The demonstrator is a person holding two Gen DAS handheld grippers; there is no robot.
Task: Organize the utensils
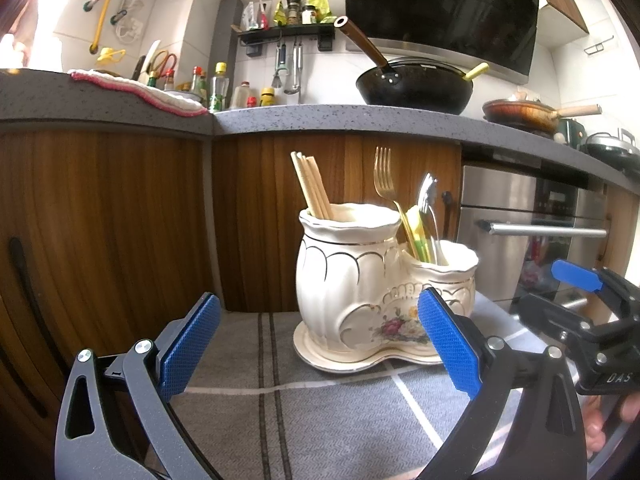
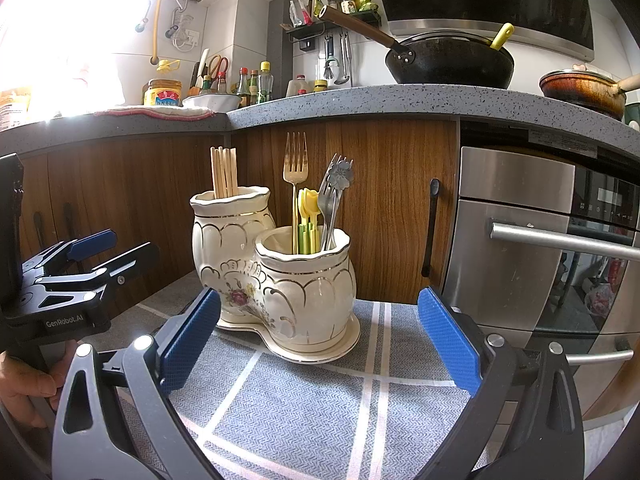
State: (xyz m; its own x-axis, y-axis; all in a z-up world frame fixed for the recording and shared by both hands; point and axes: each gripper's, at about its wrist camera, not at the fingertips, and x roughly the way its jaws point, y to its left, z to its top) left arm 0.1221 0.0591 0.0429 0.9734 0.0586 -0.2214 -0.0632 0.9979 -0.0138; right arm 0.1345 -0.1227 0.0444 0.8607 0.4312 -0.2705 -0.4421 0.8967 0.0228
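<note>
- Left wrist view: low over the grey checked cloth (image 1: 320, 420), facing the wooden cabinets (image 1: 120, 220); ceramic holder (image 1: 360, 280) close, toward 1 o'clock; right gripper (image 1: 576, 280) at 3 o'clock.
- Right wrist view: equally low and close, same facing; holder (image 2: 280, 280) near 11 o'clock; left gripper (image 2: 92, 248) at 9 o'clock.
- Shared: holder, cloth, cabinets, countertop (image 1: 360, 118), black wok (image 2: 452, 60).

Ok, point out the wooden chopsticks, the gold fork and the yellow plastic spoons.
Wooden chopsticks (image 2: 224, 174), right wrist view, mid-shafts above the taller pot.
Gold fork (image 2: 295, 160), right wrist view, tines.
Yellow plastic spoons (image 2: 309, 204), right wrist view, bowls.
</note>
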